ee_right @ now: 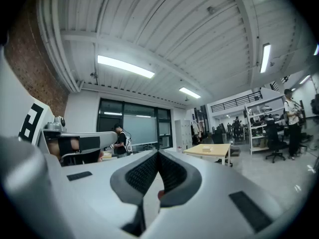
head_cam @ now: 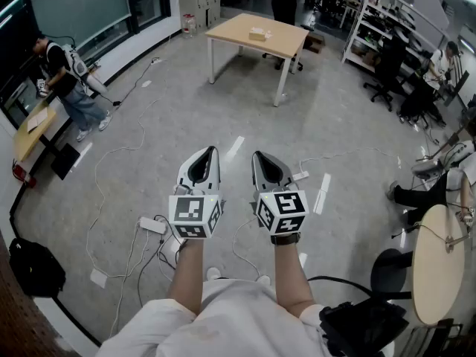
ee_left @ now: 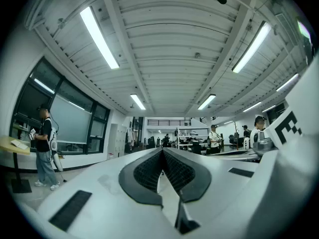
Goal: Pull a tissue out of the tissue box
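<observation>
**Head view.** Two bare forearms reach forward over a grey floor, each hand holding a gripper. The left gripper and the right gripper sit side by side, held level. Both are aimed toward a light wooden table that stands well ahead of them. The tissue box lies flat near the middle of that table, well apart from both grippers. It is small in this view. Its long axis seems to run across the picture, roughly along the table's longer side. Which way its opening faces is too small to tell. On the near side of the table, loose cables and a white power strip lie on the floor.

**Left gripper view.** The left gripper has its jaws pressed together to a point, with nothing between them. The table is not in this view.

**Right gripper view.** The right gripper is also pressed together and empty. The table shows far off, just right of the tips. The tissue box is a pale block on top of it.

**Likely risks.** The cables could catch a foot on the walk to the table. A light box may also lift or slide along with the tissue if nothing steadies it.
</observation>
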A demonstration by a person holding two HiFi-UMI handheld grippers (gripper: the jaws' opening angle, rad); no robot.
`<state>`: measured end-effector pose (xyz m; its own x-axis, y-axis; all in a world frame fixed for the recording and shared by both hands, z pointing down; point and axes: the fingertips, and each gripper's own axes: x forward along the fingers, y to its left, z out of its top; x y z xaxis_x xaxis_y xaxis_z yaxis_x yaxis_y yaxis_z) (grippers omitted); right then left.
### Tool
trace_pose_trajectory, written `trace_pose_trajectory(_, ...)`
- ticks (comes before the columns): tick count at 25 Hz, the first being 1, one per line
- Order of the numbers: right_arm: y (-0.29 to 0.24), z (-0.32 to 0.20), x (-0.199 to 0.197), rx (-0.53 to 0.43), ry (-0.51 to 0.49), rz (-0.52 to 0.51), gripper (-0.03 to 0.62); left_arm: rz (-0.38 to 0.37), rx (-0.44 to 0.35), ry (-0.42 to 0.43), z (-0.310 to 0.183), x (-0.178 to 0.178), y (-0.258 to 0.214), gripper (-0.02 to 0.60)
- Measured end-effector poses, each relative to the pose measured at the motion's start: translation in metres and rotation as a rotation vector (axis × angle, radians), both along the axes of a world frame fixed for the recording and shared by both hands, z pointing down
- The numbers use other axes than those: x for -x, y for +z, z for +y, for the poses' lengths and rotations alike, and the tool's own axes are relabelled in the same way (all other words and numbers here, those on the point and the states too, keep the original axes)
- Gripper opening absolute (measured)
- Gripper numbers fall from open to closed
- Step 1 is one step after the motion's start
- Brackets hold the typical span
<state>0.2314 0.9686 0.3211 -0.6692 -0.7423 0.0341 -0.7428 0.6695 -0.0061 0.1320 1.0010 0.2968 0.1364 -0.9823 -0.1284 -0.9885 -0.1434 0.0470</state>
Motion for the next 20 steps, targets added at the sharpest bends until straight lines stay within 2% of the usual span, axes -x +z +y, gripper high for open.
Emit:
trace_pose_trajectory(4, 0.003, 0.009, 0.031, -0.01, -0.009, -0.002, 0.003, 0.018, 0.02, -0.004, 0.009, 0.031, 0.014, -0.009)
trace_pose_trajectory(9, 0.027, 0.008, 0.052, 0.06, 0.0, -0.024, 0.003, 0.042, 0.055, 0.0, 0.015, 0.064, 0.032, -0.009)
trace_pose_trajectory(14, 0.03, 0.014, 0.079, 0.063, -0.01, -0.023, 0.003, 0.088, 0.074, -0.012, 0.015, 0.1, 0.042, -0.009)
trace_pose_trajectory(16, 0.03, 0.015, 0.089, 0.072, -0.025, -0.023, 0.003, 0.103, 0.08, -0.006, 0.014, 0.105, 0.045, -0.009)
trace_pose_trajectory(20, 0.033, 0.011, 0.088, 0.078, -0.035, -0.018, 0.002, 0.116, 0.08, 0.023, 0.008, 0.093, 0.048, -0.009)
